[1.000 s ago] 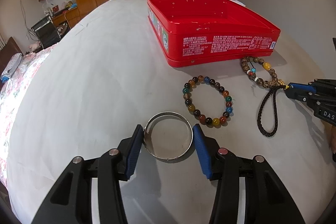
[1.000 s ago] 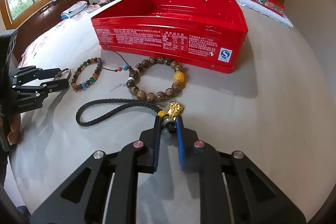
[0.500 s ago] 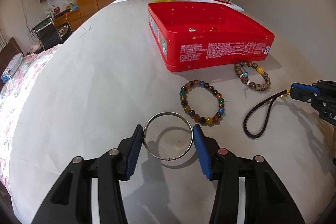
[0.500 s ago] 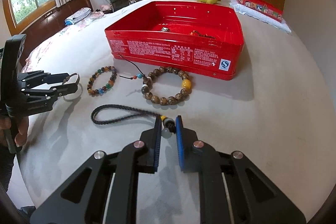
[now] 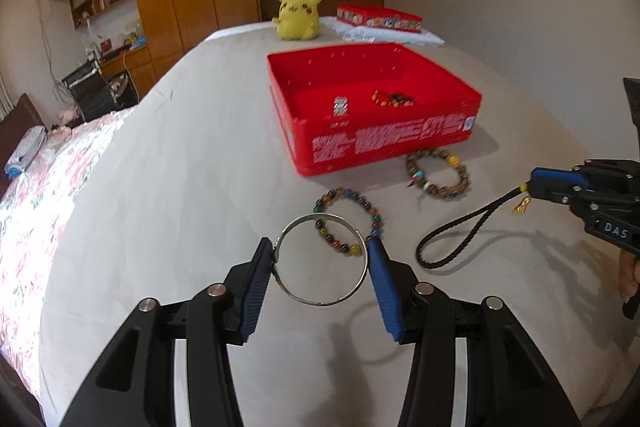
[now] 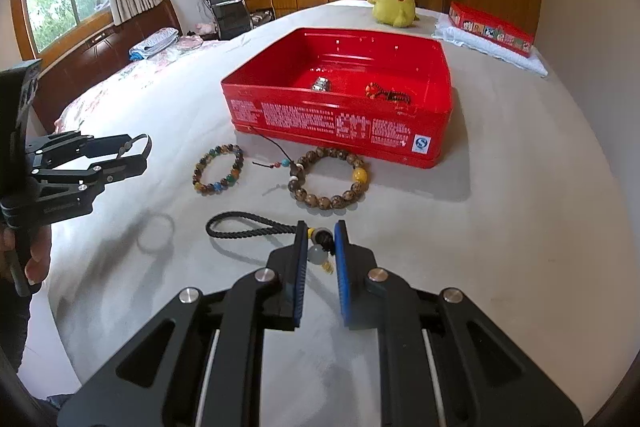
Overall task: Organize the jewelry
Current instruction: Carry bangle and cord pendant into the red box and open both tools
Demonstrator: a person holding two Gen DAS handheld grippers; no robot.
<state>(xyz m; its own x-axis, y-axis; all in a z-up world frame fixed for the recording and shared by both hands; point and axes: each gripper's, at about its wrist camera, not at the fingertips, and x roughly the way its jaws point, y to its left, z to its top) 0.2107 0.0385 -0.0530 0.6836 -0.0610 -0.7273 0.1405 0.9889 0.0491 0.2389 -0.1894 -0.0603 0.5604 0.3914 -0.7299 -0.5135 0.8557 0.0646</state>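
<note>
Two handheld black grippers with blue pads work over a pale grey tabletop (image 5: 180,187); the left gripper (image 5: 321,263) has its jaws closed on a thin round silver metal bangle (image 5: 322,303), one pad pressing each side of the ring, which is lifted clear of the surface and casts a ring-shaped shadow below; the right gripper (image 6: 319,245) has its jaws nearly shut, pinching the beaded end of a black braided cord loop with a pale round bead and a small gold charm (image 6: 248,229); the bead sits between the pads, the charm hangs under them, and the looped cord trails out to the left, its far end close to or resting on the table; beyond both grippers stands a shallow rectangular red metal tin with white printing on its side (image 6: 340,123), open at the top; inside it lie a small silver metal piece (image 6: 321,84) and a small red and black beaded item (image 6: 386,93); on the table just in front of the tin lie a bracelet of multicoloured round beads (image 6: 218,169) and, to its right, a bracelet of brown speckled wooden beads with one yellow bead (image 6: 328,183), near each other but apart; a yellow plush toy (image 6: 394,1) sits at the far edge; a person's fingers (image 6: 34,259) hold the left gripper's handle.
</note>
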